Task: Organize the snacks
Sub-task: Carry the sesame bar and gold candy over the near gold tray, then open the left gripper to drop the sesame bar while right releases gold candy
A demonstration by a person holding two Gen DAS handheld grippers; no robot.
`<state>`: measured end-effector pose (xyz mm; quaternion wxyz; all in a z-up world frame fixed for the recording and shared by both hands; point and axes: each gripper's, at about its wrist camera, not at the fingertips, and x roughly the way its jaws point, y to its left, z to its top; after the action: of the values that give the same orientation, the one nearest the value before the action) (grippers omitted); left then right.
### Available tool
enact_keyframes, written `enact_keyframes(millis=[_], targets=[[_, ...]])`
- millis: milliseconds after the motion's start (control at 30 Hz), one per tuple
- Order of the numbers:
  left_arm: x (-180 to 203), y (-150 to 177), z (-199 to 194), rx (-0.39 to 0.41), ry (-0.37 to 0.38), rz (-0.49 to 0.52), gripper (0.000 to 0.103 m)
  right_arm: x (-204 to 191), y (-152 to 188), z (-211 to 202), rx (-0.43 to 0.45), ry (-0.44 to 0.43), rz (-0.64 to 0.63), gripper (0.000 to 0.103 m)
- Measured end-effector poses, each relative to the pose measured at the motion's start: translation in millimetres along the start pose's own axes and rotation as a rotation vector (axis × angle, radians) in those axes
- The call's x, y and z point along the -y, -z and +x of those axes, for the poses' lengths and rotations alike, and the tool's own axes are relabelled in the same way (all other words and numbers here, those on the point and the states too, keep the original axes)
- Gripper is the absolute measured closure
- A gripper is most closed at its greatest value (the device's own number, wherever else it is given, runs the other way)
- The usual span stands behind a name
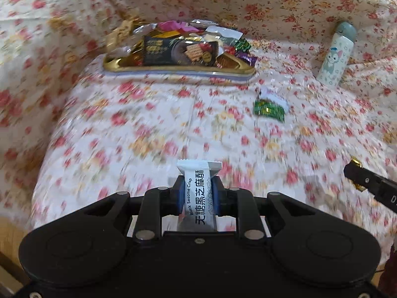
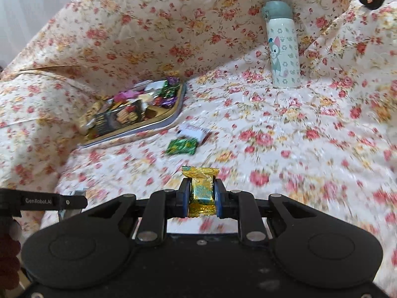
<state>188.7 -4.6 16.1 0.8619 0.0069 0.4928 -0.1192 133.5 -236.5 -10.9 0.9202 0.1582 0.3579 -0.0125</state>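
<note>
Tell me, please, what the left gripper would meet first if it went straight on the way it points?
Probably the gold tray heaped with snacks: the left gripper, shut on the white sesame crisp packet, faces it across bare floral cloth. Depth is uncertain.

Each camera sits just behind its claw, looking forward and down along the fingers. Both views share the tray and bottle far ahead.

tray sits at the back on the bedspread, piled with snack packets. two loose packets lie just in front of its right end, the candy touching the small packet behind it. bottle stands upright well off to the right, near the raised cloth behind.
</note>
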Motion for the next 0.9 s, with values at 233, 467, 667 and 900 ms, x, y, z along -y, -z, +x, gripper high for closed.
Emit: enact_keyframes(millis=[233, 467, 667, 900], targets=[[-9, 56, -32, 0.000, -0.015, -0.025, 0.074, -28, 38, -54, 0.007, -0.064, -0.046, 0.082], [-12, 103, -44, -0.015, -0.040, -0.066, 0.074, -42, 80, -94, 0.018, -0.113, -0.050, 0.082], [-12, 120, -55, 0.020, -0.075, -0.080, 0.074, -46, 103, -112, 0.015, -0.132, -0.052, 0.082], [-8, 131, -62, 0.051, -0.115, -0.066, 0.073, -47, 109, -119, 0.008, -0.122, -0.061, 0.082]])
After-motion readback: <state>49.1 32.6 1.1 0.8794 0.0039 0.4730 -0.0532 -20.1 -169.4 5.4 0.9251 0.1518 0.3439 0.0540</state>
